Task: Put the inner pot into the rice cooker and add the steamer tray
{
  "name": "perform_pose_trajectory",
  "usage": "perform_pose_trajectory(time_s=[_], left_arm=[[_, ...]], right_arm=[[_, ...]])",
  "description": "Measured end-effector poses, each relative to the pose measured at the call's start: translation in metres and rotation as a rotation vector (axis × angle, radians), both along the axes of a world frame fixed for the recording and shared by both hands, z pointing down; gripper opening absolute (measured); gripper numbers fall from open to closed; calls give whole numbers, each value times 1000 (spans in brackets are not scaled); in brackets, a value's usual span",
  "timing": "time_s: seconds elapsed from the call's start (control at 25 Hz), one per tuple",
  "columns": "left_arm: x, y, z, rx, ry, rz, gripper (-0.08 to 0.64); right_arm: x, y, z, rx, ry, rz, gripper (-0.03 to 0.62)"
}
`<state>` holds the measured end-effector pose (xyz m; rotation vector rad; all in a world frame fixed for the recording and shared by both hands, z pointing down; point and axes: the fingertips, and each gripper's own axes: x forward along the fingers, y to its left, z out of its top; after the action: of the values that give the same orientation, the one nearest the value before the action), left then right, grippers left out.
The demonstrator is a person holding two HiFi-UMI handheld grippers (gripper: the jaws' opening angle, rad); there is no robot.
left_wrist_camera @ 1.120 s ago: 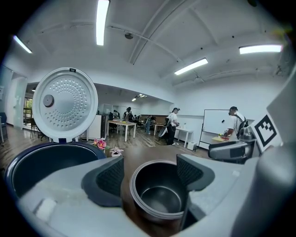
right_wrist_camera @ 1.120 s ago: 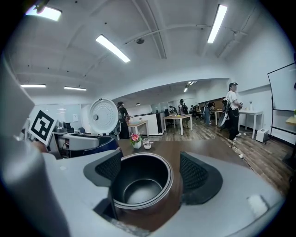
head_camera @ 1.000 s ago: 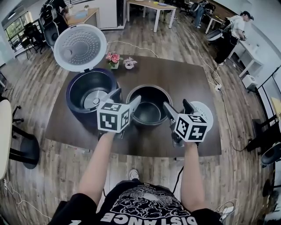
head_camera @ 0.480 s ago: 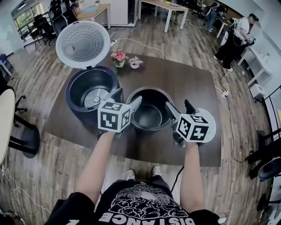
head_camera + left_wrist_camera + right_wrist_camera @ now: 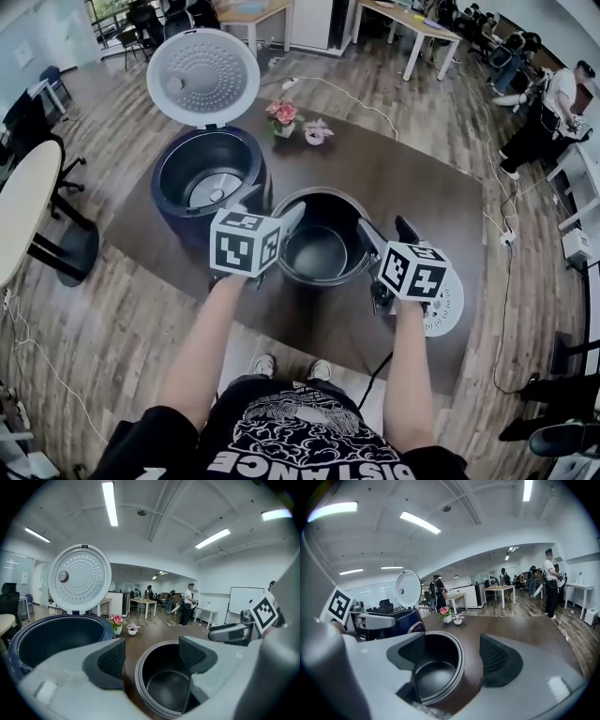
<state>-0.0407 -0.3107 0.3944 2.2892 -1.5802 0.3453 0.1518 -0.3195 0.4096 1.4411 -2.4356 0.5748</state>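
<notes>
inner pot (image 5: 317, 251): dark, upright on the brown table (image 5: 403, 178), just right of the rice cooker (image 5: 208, 178), not inside it.
rice cooker: dark blue, white lid (image 5: 202, 77) raised, heating plate showing in its well.
steamer tray (image 5: 442, 309): white, perforated, flat on the table right of the pot, partly under the right gripper (image 5: 386, 232).
left gripper (image 5: 270, 206): jaws wide, astride the pot's left rim, pads clear of it.
right gripper: jaws wide, just closing a little, the pot's right rim between them, pads not pressing.
potted flowers (image 5: 282, 114): far side of the table.
</notes>
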Motion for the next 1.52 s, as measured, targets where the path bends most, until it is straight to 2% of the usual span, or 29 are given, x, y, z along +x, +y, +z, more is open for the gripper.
perform_pose_trajectory(time_s=[0.32, 0.76, 1.16, 1.52], left_arm=[[-7, 10, 16, -32, 18, -101, 356], [-21, 36, 65, -159, 117, -248, 356], [-22, 51, 89, -217, 232, -321, 307], [-21, 54, 100, -237, 299, -352, 230]], right_arm=[[-2, -9, 23, -55, 3, -89, 321], [-8, -15, 57, -150, -10, -169, 254], [-10, -15, 80, -225, -18, -193, 182], [-15, -12, 87, -227, -5, -188, 144]])
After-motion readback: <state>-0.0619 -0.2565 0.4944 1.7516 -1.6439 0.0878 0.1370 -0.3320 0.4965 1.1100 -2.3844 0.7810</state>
